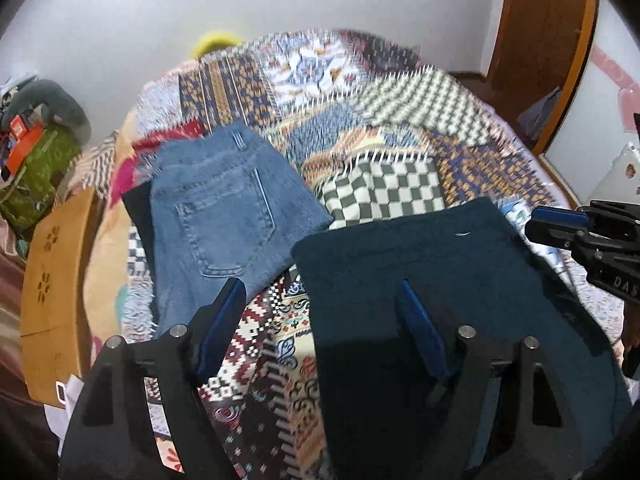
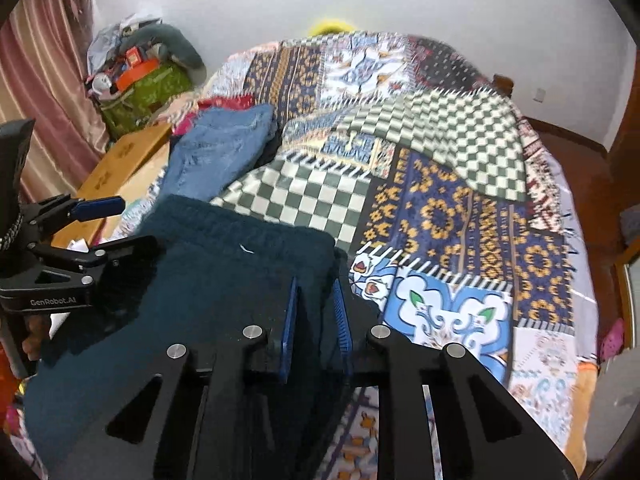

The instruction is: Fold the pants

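Setting: a bed under a patchwork quilt (image 2: 460, 208), with a wooden board (image 1: 56, 264) at its left edge.
Pants: dark teal pants (image 1: 440, 280) lie on the near part of the quilt, folded at least once as far as one can judge, the waistband end pointing away.
Neighbour: folded blue jeans (image 1: 224, 208) rest just beside them to the left, one corner nearly meeting the teal cloth.
Left gripper (image 1: 324, 320): fingers spread wide, holding nothing, hovering over the left edge of the teal pants.
Right gripper (image 2: 316, 320): fingers drawn narrow at the right edge of the teal pants; cloth appears to sit between the pads, though a firm pinch cannot be confirmed.
Risk: lifting one edge alone could drag the whole bundle and undo the fold.
Risk: a thin pinch may slip on the thick fabric.
Risk: a sweep leftward could disturb the jeans.
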Available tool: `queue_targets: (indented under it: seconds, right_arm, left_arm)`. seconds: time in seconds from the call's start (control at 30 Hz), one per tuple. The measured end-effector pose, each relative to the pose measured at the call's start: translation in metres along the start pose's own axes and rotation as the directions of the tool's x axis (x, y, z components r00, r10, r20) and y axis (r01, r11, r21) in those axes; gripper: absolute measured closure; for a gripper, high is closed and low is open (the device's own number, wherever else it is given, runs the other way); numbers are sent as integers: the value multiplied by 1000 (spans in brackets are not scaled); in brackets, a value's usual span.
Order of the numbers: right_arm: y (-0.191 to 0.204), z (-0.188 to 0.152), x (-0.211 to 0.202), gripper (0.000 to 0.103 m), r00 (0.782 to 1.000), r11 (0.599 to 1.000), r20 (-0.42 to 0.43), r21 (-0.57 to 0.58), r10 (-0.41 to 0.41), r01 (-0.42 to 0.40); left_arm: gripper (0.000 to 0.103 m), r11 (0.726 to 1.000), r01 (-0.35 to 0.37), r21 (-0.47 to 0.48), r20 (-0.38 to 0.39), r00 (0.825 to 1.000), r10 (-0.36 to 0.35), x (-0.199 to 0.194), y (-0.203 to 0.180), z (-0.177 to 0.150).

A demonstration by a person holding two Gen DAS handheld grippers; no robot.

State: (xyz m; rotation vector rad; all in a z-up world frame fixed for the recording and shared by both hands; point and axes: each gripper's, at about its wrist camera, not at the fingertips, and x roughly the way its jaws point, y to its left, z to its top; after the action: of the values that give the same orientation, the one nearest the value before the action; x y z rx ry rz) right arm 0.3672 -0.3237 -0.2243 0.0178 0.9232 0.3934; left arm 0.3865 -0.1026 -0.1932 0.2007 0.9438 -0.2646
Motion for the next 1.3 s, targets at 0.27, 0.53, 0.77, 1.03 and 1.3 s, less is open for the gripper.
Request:
queue_targets:
  seconds: [0.27,0.53,0.77,1.03,1.3]
  right_arm:
    - [19,-13,-66,38,995,1000,105,-21,1,1]
    - [23,-41,-75,21,996,999,77,20,35,-37]
    - [10,-65,-33,21,996,996,-67,78,56,-51]
    - [-8,-65,3,21,969,970,-148,174,197,-171]
    - [-18,-60,30,18,924,918,-166,268,344,-293]
  left_arm:
    - [16,999,31,-33,84,996,-29,-66,13,-17]
    - [9,990,110,-93,-52,992,-115,-51,21,-47]
    - [8,977,184,-107,-173,964,-200,-5,12,-55]
    - [0,920,311,-236,-255,894,-368,46,25,-44]
    - [0,875,391,-284,-266,845,-464,68,22,-36]
